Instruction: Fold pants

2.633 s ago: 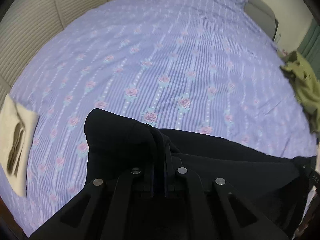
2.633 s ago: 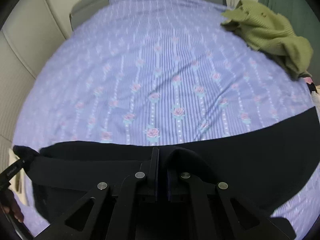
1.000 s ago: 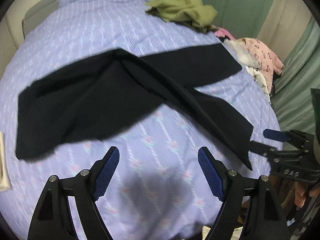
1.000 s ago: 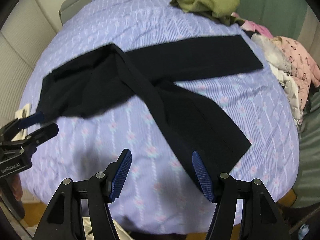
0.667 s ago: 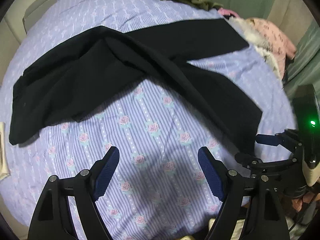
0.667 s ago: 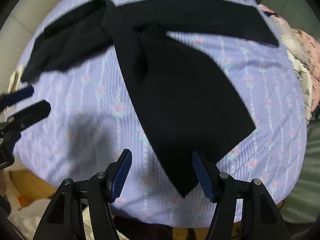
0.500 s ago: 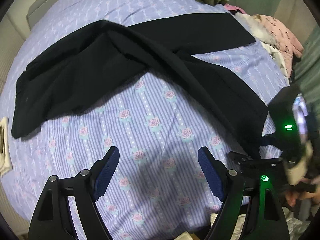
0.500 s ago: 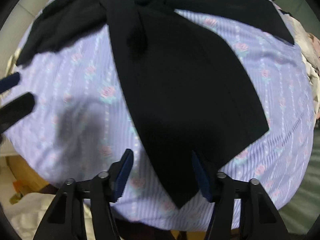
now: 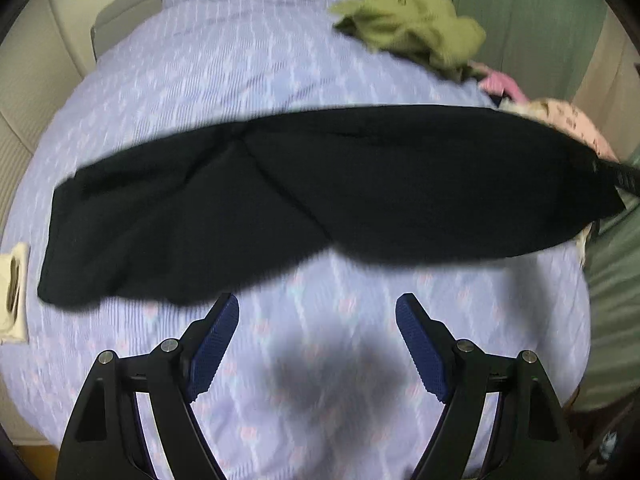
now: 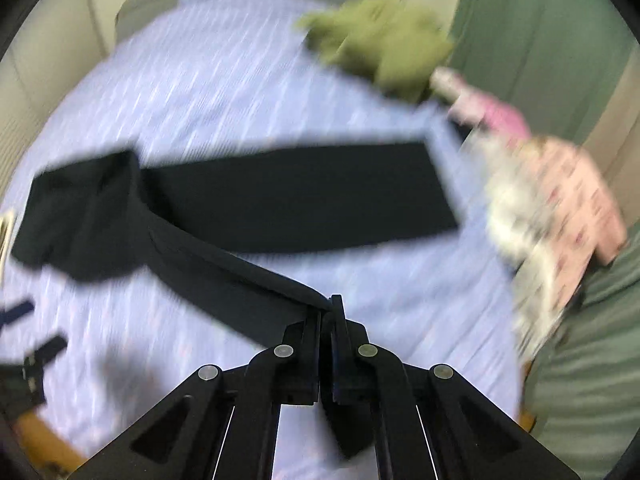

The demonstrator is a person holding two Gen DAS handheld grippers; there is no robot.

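Right gripper (image 10: 327, 312) lifts one leg of black pants (image 9: 280, 200) lying across a lavender floral bedsheet (image 9: 240, 80).
Its jaws clamp the hem; left gripper (image 9: 316, 336) hovers wide open, empty. Best carry that leg squarely over the far one.

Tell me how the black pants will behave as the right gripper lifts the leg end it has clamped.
The black fabric pants look floppy: the leg held by the right gripper sags in a curved band, so it will probably drape. It likely drags the rest along the lilac striped bedsheet. The open left gripper gives no support, so bunching seems likely.
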